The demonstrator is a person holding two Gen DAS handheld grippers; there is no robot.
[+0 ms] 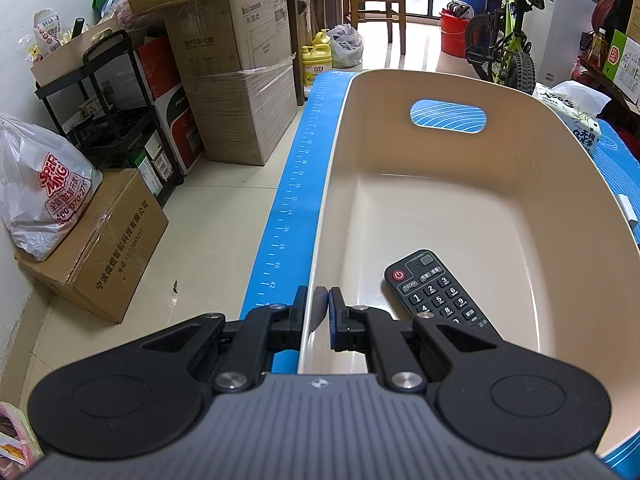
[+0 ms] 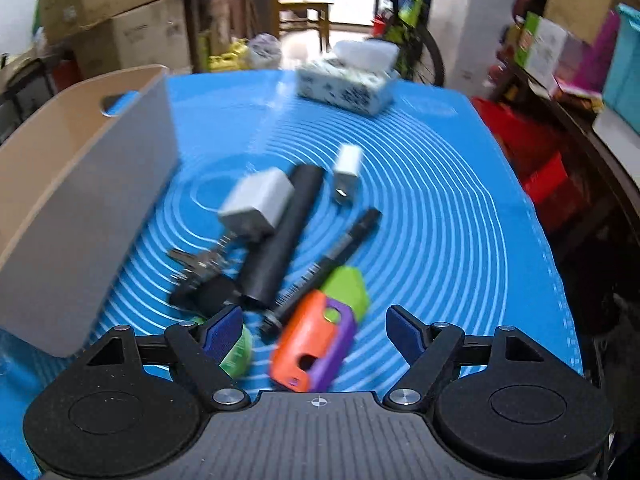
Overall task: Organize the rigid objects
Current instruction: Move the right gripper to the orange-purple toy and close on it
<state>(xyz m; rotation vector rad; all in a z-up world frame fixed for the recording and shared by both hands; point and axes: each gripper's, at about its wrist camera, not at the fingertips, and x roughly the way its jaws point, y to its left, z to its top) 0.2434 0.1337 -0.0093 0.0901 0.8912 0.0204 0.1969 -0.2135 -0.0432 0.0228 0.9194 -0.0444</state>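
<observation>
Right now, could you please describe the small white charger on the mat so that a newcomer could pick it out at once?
Start at the blue mat with white rings, right of the beige bin. In the pile at its middle, look just right of the top end of the black cylinder. The small white charger lies there alone, touching nothing, smaller and whiter than the grey adapter left of the cylinder.

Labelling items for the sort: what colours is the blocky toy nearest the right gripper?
Orange toy with purple and green parts; shows best in the right wrist view.
</observation>
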